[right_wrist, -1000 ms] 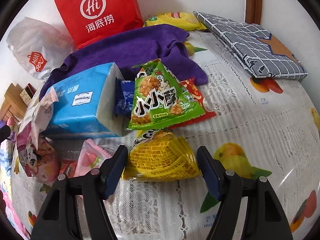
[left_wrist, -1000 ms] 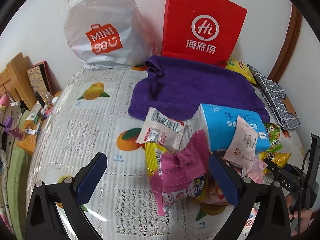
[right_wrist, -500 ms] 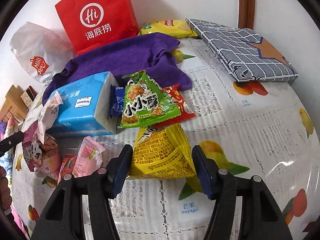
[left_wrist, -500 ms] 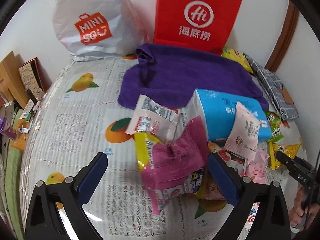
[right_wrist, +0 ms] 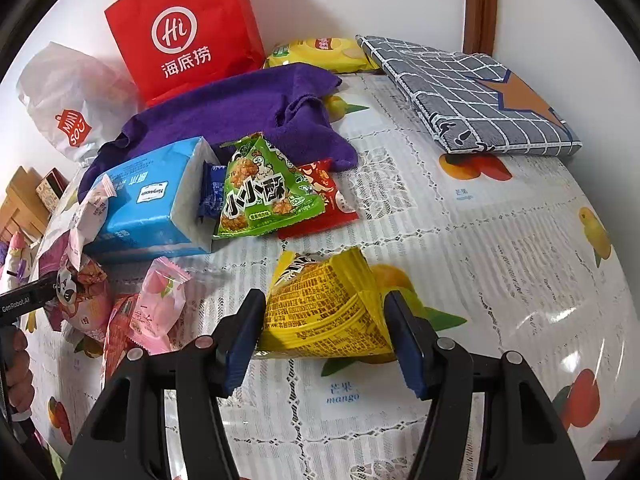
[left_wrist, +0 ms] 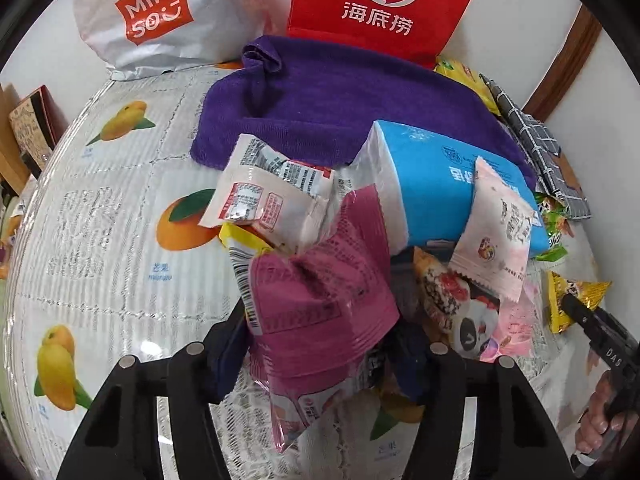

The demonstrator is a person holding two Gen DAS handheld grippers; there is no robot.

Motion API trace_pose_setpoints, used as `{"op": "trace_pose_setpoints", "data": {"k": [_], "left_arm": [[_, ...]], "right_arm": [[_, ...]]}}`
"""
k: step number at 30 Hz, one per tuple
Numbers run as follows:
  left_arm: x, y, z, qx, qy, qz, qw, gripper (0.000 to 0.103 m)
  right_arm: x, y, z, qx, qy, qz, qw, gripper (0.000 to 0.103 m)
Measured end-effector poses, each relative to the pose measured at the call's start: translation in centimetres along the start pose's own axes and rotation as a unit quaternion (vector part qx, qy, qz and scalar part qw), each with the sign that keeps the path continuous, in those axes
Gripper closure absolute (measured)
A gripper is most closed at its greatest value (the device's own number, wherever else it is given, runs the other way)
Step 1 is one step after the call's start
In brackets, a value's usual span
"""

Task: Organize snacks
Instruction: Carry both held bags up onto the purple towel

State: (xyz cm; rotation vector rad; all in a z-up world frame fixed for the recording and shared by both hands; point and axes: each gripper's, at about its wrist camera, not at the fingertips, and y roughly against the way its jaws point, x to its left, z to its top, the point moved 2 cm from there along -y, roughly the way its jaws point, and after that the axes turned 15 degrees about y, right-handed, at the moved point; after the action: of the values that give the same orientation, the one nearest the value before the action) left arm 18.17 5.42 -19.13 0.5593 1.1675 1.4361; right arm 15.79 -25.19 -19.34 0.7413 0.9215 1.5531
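Grippers two (left_wrist: 320,356) (right_wrist: 324,332), each clamping one packet.

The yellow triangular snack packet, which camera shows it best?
The right wrist view: the yellow triangular snack packet fills the centre, clamped in the right gripper. The left wrist view catches only a corner at its right edge.

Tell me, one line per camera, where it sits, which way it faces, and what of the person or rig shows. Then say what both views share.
Left wrist: on the left gripper, angled down at the table, jaws just closing around a crinkled magenta snack packet; the other gripper and a hand show at right.
Right wrist: on the right gripper, angled down, shut on a yellow foil pyramid packet; a hand shows at left.
Shared: red paper bag, purple towel, blue tissue pack.
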Motion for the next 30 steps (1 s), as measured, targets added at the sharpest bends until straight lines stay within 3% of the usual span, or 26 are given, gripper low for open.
{"op": "trace_pose_setpoints", "data": {"k": [14, 30], "left_arm": [[0.1, 7.0, -0.6, -0.046, 0.0, -0.024, 0.9987, 0.043], [-5.7, 13.0, 0.7, -0.083, -0.028, -0.073, 0.9934, 0.043]], "right_arm": [[1.8, 4.7, 1.0, -0.042, 0.014, 0.015, 0.999, 0.042], [4.2, 11.3, 5.4, -0.094, 0.057, 0.023, 0.994, 0.042]]}}
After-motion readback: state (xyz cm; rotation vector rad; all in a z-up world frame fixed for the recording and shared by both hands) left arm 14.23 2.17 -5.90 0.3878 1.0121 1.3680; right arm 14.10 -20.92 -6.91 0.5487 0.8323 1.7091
